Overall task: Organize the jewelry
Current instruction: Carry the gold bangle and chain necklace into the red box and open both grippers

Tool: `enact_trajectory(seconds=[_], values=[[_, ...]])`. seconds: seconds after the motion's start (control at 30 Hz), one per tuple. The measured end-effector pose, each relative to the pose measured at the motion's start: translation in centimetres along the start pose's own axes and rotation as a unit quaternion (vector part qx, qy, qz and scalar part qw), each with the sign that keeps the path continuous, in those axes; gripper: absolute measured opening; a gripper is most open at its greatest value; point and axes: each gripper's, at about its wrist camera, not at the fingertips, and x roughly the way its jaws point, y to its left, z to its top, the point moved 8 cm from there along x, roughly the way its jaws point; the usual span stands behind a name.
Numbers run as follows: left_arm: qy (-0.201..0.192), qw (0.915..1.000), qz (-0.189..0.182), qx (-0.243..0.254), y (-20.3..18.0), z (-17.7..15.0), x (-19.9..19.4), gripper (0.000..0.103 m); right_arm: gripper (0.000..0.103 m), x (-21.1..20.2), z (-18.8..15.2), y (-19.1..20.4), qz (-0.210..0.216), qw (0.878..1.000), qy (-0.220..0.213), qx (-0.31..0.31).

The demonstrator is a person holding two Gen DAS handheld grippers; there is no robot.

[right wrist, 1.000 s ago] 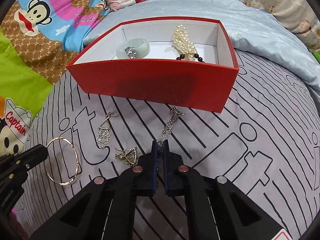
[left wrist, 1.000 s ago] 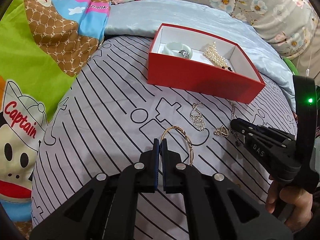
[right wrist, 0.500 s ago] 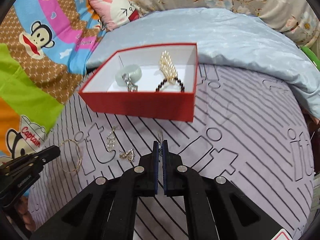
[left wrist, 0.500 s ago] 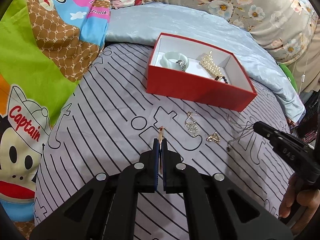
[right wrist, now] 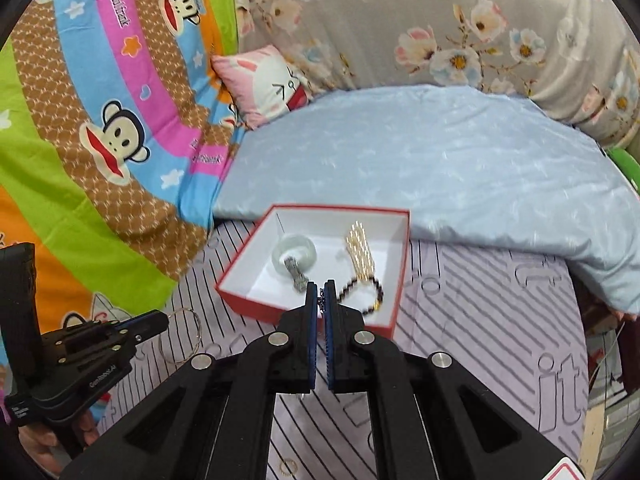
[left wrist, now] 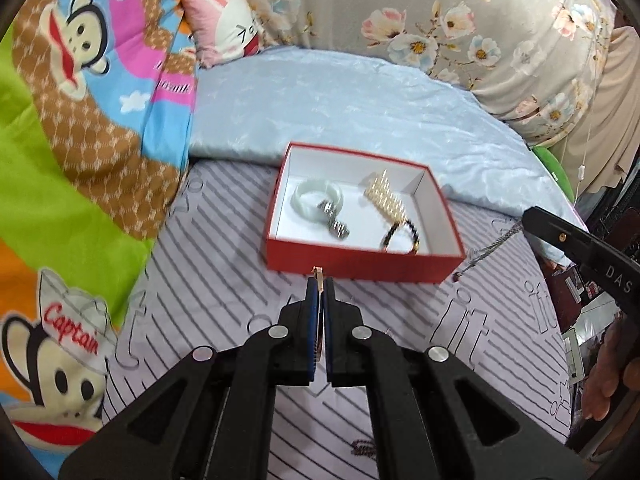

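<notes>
On the bed (left wrist: 224, 240), the monkey-print blanket (left wrist: 72, 168) reads "Captain". The red box (left wrist: 362, 258), white inside, holds a pale green bangle (left wrist: 316, 200) with a silver piece (left wrist: 336, 222) by it, a pearl piece (left wrist: 386, 200) and a dark bead bracelet (left wrist: 402, 234). My left hand-held gripper (left wrist: 319, 280) is clamped on the gold hoop (right wrist: 180, 336), edge-on just before the box. My right hand-held gripper (right wrist: 320, 296), marked "DAS", pinches a silver chain (left wrist: 490, 246) dangling beside the box's right end.
</notes>
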Motion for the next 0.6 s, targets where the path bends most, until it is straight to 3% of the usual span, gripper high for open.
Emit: enact_trajectory(seconds=[0.27, 0.6], values=[[-0.032, 0.9991, 0.004, 0.027, -1.5, 6.3, 2.1, 0.002, 0.003, 2.6, 5.3, 1.3, 0.001, 1.000, -0.014, -0.024], [0.004, 0.9999, 0.003, 0.016, -1.5, 8.0, 9.8, 0.002, 0.003, 10.4, 5.9, 1.3, 0.008, 1.000, 0.021, -0.021]])
